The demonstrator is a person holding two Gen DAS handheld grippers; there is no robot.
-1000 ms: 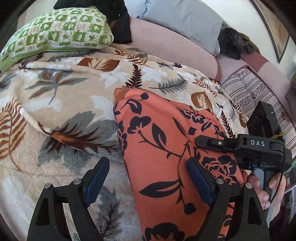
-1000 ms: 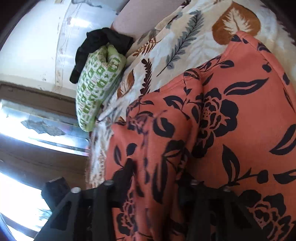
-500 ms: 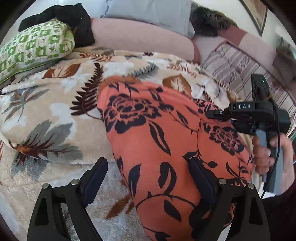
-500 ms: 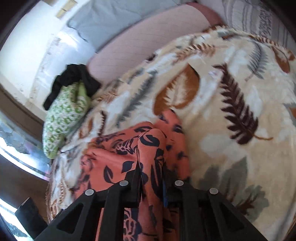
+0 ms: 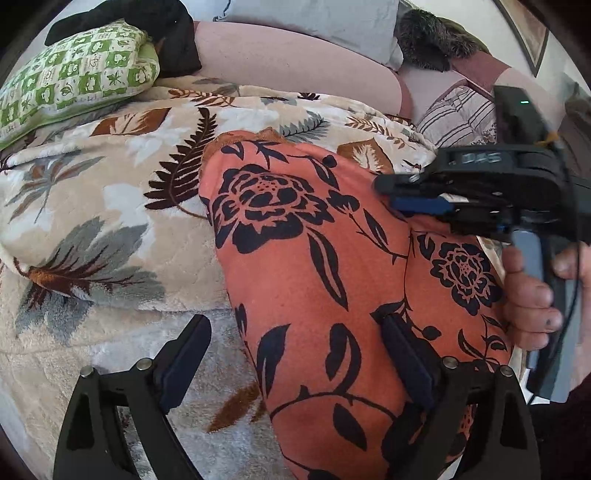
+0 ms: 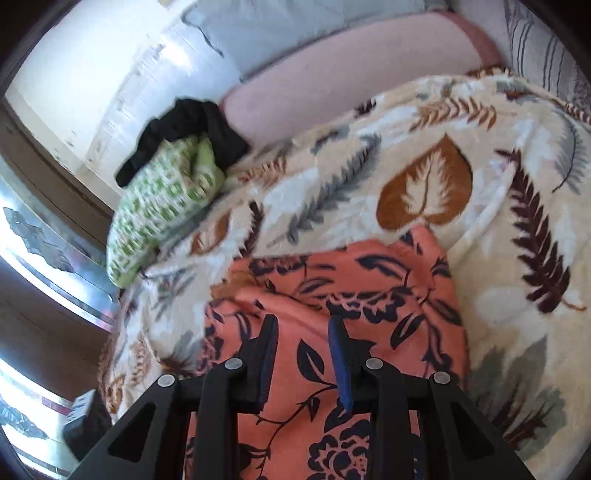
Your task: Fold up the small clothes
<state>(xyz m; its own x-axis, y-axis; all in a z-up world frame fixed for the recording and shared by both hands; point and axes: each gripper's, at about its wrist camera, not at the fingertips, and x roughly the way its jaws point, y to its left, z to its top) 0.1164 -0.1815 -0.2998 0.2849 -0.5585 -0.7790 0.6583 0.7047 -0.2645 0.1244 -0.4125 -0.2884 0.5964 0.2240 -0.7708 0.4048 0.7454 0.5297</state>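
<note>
**While both hand-held grippers opened over the orange floral garment**

As its jaws spread wide and went on opening, the left hand-held gripper [image 5: 295, 354] pointed down at the bed with nothing pinched. Its right finger lay over the orange floral garment [image 5: 314, 258], and its left finger stood over the leaf-print blanket [image 5: 110, 221], just beside the garment's left edge. The right hand-held gripper [image 6: 303, 354] had a narrow gap between its jaws, and that gap was widening. In the right wrist view, orange cloth showed behind and between the blue pads, yet the pads did not press on it. In the left wrist view this same gripper reached in from the right edge, carried by a hand [image 5: 532, 295] wrapped round its grip, with its fingertips above the garment's right part.

The garment lay on the blanket, a long orange piece printed with black roses and leaves. A crease ran down its right side in the left wrist view, and its far edge was bunched in the right wrist view. A green-and-white patterned cushion [image 5: 74, 74] lay at the blanket's far left, with a black cloth [image 5: 147, 22] draped over it. A pink bolster [image 5: 288, 62] ran along the back, a grey pillow [image 5: 314, 14] sat behind it, and a dark furry item [image 5: 424, 48] lay to the right, above a striped cover [image 5: 458, 114].
</note>
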